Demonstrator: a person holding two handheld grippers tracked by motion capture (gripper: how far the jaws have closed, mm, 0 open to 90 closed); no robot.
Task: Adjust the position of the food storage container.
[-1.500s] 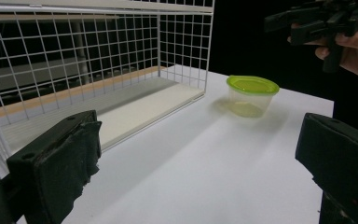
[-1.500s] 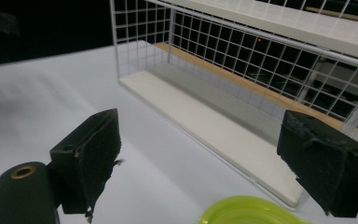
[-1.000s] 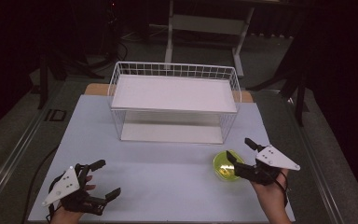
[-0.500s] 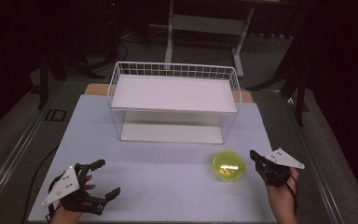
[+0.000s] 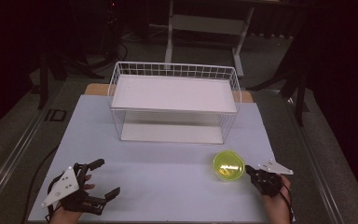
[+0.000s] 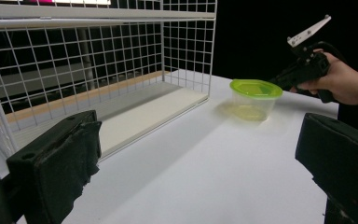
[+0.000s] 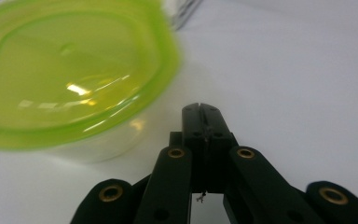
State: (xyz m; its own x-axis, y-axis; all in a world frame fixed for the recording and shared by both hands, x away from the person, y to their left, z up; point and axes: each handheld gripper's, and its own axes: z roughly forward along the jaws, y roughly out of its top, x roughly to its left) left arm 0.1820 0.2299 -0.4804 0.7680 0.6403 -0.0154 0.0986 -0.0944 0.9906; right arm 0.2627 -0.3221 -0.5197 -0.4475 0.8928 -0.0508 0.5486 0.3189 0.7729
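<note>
Two handheld grippers over a pale table [image 5: 168, 172]. Left gripper [image 5: 100, 179] at the near left corner, held in the person's left hand [image 5: 70, 205]; its jaws stand spread wide apart with nothing between them. In the left gripper view both black pads [image 6: 60, 163] are far apart, bare tabletop between.

Right gripper [image 5: 251, 171] at the near right, held in the right hand [image 5: 277, 205]. Jaws pressed together, tips meeting in the right gripper view [image 7: 201, 114], nothing pinched. Tips sit just beside the near right side of the container; contact cannot be told.

Container: small clear tub with a lime-green lid [image 5: 228, 166], lid on, standing upright on the table toward the near right, in front of the basket's right end and apart from it. Also seen in the left gripper view [image 6: 255, 98] and close up, blurred, in the right gripper view [image 7: 70, 74].

White wire basket [image 5: 175, 70] stands at the far middle of the table, with a flat white shelf [image 5: 175, 93] set in its upper part and a white board [image 5: 170, 133] on its floor below.

Grey three-cornered plate [image 5: 274, 167] on the right gripper; the same on the left [image 5: 60, 186].
</note>
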